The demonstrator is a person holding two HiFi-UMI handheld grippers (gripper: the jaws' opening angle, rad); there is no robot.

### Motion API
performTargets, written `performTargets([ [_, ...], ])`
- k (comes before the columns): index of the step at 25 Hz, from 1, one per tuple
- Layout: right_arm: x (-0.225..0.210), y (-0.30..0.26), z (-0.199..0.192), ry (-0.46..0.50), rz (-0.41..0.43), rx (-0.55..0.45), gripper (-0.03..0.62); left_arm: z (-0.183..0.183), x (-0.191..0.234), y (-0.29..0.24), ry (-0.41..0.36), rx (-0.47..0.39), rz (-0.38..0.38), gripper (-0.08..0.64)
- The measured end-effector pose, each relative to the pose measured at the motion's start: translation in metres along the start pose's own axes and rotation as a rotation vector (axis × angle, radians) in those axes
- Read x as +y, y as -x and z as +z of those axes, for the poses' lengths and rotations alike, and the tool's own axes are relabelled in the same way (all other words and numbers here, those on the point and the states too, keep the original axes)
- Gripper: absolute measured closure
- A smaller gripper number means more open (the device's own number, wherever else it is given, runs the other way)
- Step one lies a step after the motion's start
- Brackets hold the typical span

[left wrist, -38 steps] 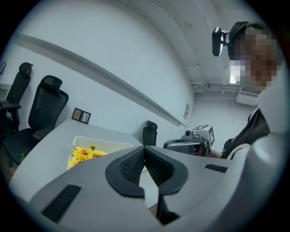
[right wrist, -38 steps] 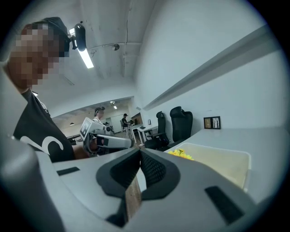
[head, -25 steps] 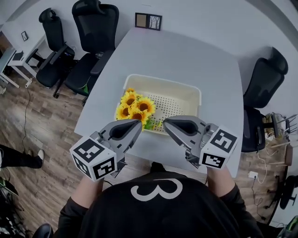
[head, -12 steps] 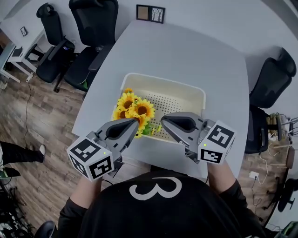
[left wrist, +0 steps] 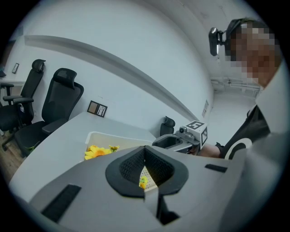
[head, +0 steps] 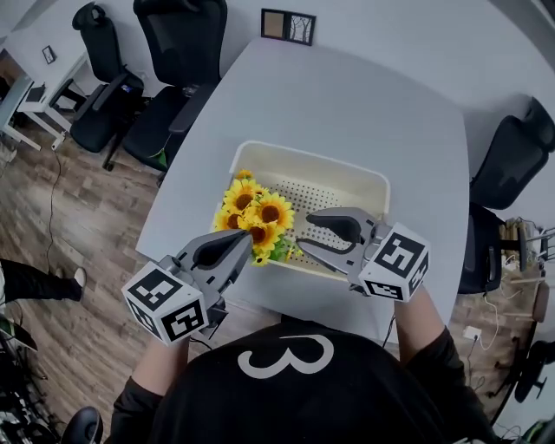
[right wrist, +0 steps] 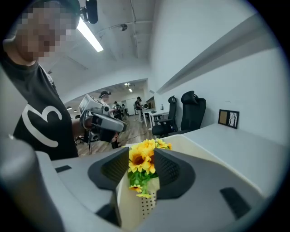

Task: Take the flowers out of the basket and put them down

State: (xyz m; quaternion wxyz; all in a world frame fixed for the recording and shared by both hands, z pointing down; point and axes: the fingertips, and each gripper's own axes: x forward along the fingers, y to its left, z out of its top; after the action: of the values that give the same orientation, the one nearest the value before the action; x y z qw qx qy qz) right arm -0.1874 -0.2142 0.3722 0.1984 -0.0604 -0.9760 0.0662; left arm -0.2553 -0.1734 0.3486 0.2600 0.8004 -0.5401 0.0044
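A bunch of yellow sunflowers (head: 256, 217) lies in the left part of a cream perforated basket (head: 312, 162) on the grey table (head: 347, 113). My left gripper (head: 247, 245) hovers at the basket's near left corner, just short of the blooms, with its jaws together and nothing in them. My right gripper (head: 302, 240) hangs over the basket's front rim, right of the flowers. Its jaws are opening and nothing is pressed between them. In the right gripper view the sunflowers (right wrist: 142, 158) show beyond the gap, apart from the pads. In the left gripper view the flowers (left wrist: 97, 151) peek over the basket's wall.
Black office chairs (head: 178, 52) stand off the table's far left, and another chair (head: 520, 156) is at the right. A small framed picture (head: 288, 26) stands at the table's far edge. Wood floor surrounds the table.
Both grippers have moved forward to the basket's front edge. The right gripper's jaws, together before, now stand parted.
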Motion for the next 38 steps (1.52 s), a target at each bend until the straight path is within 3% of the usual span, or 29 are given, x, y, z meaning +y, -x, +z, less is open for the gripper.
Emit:
performTargets([
  [4, -0.009, -0.011, -0.013, 0.065, -0.025, 0.057, 0.322, -0.001, 0.006, 0.004, 0.014, -0.007, 0.016, 0.551],
  [15, -0.02, -0.056, -0.054, 0.245, 0.021, 0.262, 0.151, -0.005, 0.024, 0.012, 0.057, -0.019, 0.052, 0.551],
  [26, -0.026, -0.09, -0.083, 0.245, 0.079, 0.328, 0.129, -0.016, 0.038, 0.022, 0.098, -0.018, 0.09, 0.551],
  [30, -0.02, -0.105, -0.091, 0.214, 0.118, 0.311, 0.129, -0.024, 0.04, 0.027, 0.14, -0.025, 0.093, 0.551],
  [38, -0.019, -0.126, -0.09, 0.19, 0.134, 0.253, 0.129, -0.029, 0.044, 0.036, 0.146, -0.011, 0.123, 0.551],
])
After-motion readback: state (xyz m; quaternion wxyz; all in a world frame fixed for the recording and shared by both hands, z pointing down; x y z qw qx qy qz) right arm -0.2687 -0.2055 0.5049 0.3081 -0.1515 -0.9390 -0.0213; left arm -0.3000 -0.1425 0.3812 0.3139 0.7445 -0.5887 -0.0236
